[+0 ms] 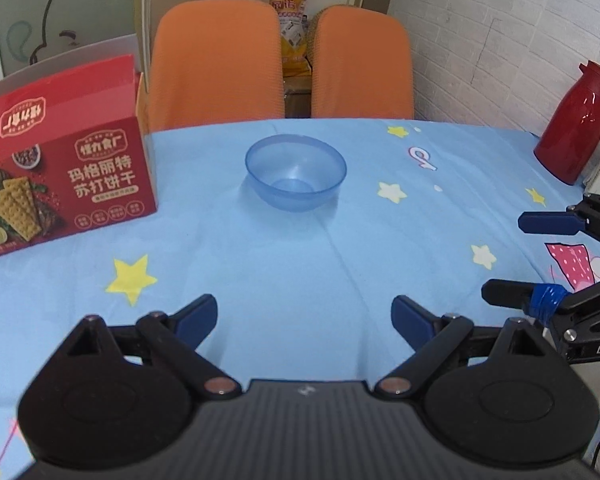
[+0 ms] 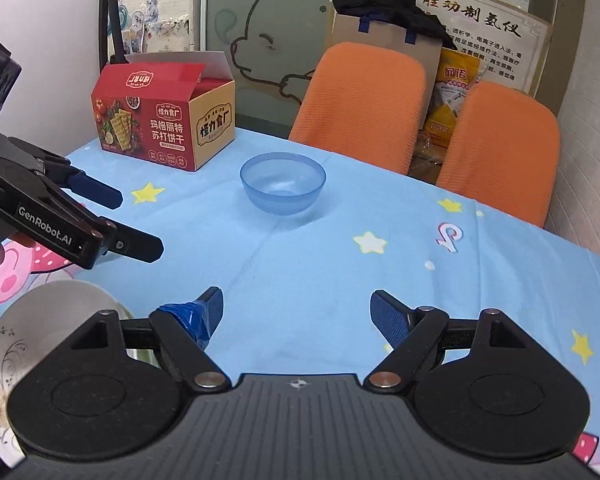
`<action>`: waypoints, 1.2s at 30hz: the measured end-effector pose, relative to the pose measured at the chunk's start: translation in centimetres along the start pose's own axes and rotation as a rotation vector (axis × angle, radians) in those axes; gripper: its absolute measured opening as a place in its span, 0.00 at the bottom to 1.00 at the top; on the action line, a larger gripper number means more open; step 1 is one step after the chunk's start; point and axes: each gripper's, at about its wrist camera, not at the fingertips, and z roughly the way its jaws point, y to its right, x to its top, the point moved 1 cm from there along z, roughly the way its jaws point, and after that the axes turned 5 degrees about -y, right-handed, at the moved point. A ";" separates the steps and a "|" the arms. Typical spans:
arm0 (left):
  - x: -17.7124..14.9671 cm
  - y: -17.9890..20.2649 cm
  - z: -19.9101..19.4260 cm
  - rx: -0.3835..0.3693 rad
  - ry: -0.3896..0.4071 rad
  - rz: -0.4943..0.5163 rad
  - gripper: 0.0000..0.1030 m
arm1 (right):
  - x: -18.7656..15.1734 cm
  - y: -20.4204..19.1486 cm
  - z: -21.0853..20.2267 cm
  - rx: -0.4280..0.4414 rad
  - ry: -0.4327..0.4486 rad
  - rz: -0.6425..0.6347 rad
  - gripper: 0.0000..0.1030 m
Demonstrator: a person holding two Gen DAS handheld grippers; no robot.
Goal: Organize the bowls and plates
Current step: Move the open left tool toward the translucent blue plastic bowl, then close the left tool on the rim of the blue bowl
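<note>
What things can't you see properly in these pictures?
- Plate: right wrist view, partly hidden by the right gripper and cut off by the edge.
- Red jug: left wrist view, handle cut off at the edge.
- Cracker box: its inside is hidden by its flaps.
- Wall posters: print too small.

— What am I seeing on the table?
— A translucent blue plastic bowl (image 1: 295, 172) on matt printed cloth (image 1: 300, 264).
— And around it?
— I see 1 glossy red jug (image 1: 576, 120), a printed cardboard box (image 2: 162, 120), 2 woven-fabric chairs (image 1: 216, 64), and a glazed floral plate (image 2: 4, 344).

Plate (image 2: 4, 344) half hidden behind right gripper (image 2: 296, 316); red jug (image 1: 576, 120) cut at edge.
</note>
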 end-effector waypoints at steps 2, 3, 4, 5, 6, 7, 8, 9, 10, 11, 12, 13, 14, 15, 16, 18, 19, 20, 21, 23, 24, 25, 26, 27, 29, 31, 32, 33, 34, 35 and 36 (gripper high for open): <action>0.8 -0.4 0.9 -0.007 -0.008 -0.010 0.90 | 1.2 0.1 1.3 -0.004 -0.016 -0.019 0.65; 1.2 -0.7 1.4 -0.010 -0.010 -0.014 0.90 | 1.8 0.1 2.0 -0.006 -0.030 -0.033 0.65; 1.6 -1.0 1.9 -0.009 -0.014 -0.017 0.90 | 2.3 0.2 2.7 -0.002 -0.037 -0.049 0.65; 2.0 -1.2 2.3 -0.006 -0.018 -0.022 0.90 | 2.8 0.3 3.3 0.003 -0.045 -0.061 0.65; 2.3 -1.4 2.8 -0.006 -0.023 -0.027 0.90 | 3.2 0.4 4.1 0.004 -0.056 -0.069 0.65; 2.7 -1.7 3.4 -0.007 -0.029 -0.033 0.90 | 3.7 0.5 4.8 0.007 -0.066 -0.074 0.65; 3.1 -1.8 3.9 -0.007 -0.034 -0.040 0.90 | 4.0 0.6 5.5 0.014 -0.075 -0.079 0.65; 3.5 -1.9 4.4 -0.007 -0.038 -0.047 0.90 | 4.3 0.8 6.2 0.023 -0.081 -0.082 0.65; 4.2 -2.0 4.9 -0.008 -0.037 -0.059 0.90 | 4.6 0.9 6.9 0.032 -0.088 -0.079 0.65; 4.9 -2.1 5.4 -0.007 -0.031 -0.072 0.90 | 4.8 1.2 7.7 0.043 -0.095 -0.068 0.65; 5.6 -2.1 5.8 -0.006 -0.024 -0.090 0.90 | 5.0 1.6 8.5 0.058 -0.100 -0.049 0.65; 6.5 -2.2 6.3 -0.004 -0.017 -0.114 0.90 | 5.1 1.9 9.1 0.073 -0.105 -0.025 0.65; 7.3 -2.3 6.7 0.000 -0.011 -0.132 0.90 | 5.3 2.3 10.0 0.092 -0.112 0.008 0.65; 8.1 -2.3 7.2 0.004 -0.005 -0.145 0.90 | 5.5 2.7 10.8 0.112 -0.119 0.042 0.65; 9.0 -2.5 7.8 0.013 -0.001 -0.154 0.90 | 5.6 3.1 11.5 0.131 -0.125 0.076 0.65; 10.1 -2.7 9.3 0.036 -0.015 -0.170 0.90 | 5.8 3.6 12.6 0.157 -0.126 0.125 0.65; 10.5 -2.8 10.0 0.044 -0.026 -0.178 0.90 | 5.9 3.7 13.0 0.159 -0.125 0.137 0.65; 10.7 -2.9 10.7 0.058 -0.037 -0.183 0.90 | 6.2 3.7 13.4 0.153 -0.124 0.140 0.65; 10.9 -3.0 11.4 0.074 -0.051 -0.189 0.90 | 6.4 3.6 13.7 0.145 -0.122 0.132 0.65; 11.0 -3.2 12.4 0.084 -0.063 -0.191 0.90 | 6.8 3.4 14.2 0.140 -0.120 0.113 0.65; 11.1 -3.3 12.8 0.087 -0.067 -0.193 0.90 | 7.0 3.2 14.4 0.139 -0.123 0.109 0.65; 11.2 -3.4 13.4 0.088 -0.074 -0.198 0.90 | 7.1 3.1 14.7 0.140 -0.125 0.110 0.65; 11.2 -3.5 13.7 0.083 -0.079 -0.204 0.90 | 7.2 3.0 15.0 0.145 -0.128 0.109 0.65; 11.2 -3.7 14.0 0.077 -0.082 -0.212 0.90 | 7.2 2.8 15.3 0.149 -0.132 0.104 0.65; 11.2 -4.1 14.5 0.074 -0.086 -0.222 0.90 | 7.3 2.5 16.0 0.140 -0.144 0.098 0.65; 11.2 -4.1 14.4 0.084 -0.066 -0.208 0.90 | 7.3 2.2 16.5 0.132 -0.134 0.085 0.67; 11.2 -4.2 14.4 0.083 -0.062 -0.205 0.90 | 7.4 1.9 16.7 0.123 -0.128 0.075 0.67; 11.2 -4.2 14.4 0.079 -0.052 -0.205 0.90 | 7.4 1.7 16.9 0.113 -0.123 0.065 0.67; 11.1 -4.3 14.3 0.072 -0.044 -0.207 0.90 | 7.4 1.6 17.0 0.106 -0.116 0.054 0.67; 11.2 -4.3 14.3 0.068 -0.036 -0.209 0.90 | 7.4 1.4 17.0 0.102 -0.106 0.048 0.67; 11.1 -4.4 14.3 0.064 -0.029 -0.209 0.90 | 7.5 1.4 17.3 0.099 -0.094 0.043 0.67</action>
